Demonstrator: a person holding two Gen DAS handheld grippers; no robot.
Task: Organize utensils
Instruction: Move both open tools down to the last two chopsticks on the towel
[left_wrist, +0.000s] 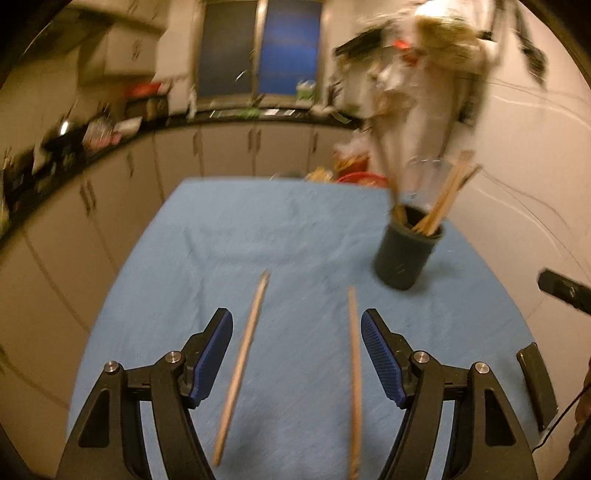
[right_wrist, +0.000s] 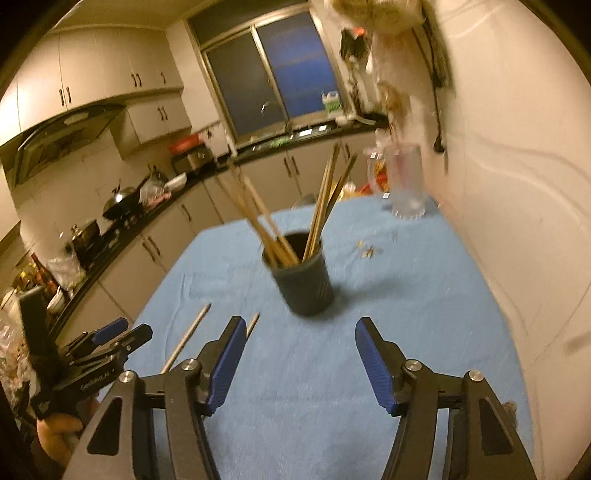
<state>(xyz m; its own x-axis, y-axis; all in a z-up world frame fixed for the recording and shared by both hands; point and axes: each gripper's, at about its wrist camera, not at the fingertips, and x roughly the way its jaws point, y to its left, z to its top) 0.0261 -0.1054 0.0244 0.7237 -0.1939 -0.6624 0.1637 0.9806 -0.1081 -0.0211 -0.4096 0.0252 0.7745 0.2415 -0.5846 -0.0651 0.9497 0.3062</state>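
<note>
Two wooden chopsticks lie apart on the blue cloth (left_wrist: 295, 229): one (left_wrist: 243, 365) nearer the left finger, the other (left_wrist: 354, 384) close to the right finger. My left gripper (left_wrist: 297, 325) hovers over them, open, its pads touching neither. A dark round cup (left_wrist: 406, 254) holding several chopsticks stands to the far right of it. In the right wrist view that cup (right_wrist: 301, 280) is straight ahead of my right gripper (right_wrist: 301, 332), which is open with nothing between its fingers. The loose chopsticks (right_wrist: 186, 338) and the left gripper (right_wrist: 127, 330) show at left.
A clear glass mug (right_wrist: 406, 184) stands at the far right corner of the table, with small scraps (right_wrist: 369, 251) on the cloth before it. A wall runs along the table's right side. Kitchen counters and cabinets (right_wrist: 155, 251) lie beyond the left and far edges.
</note>
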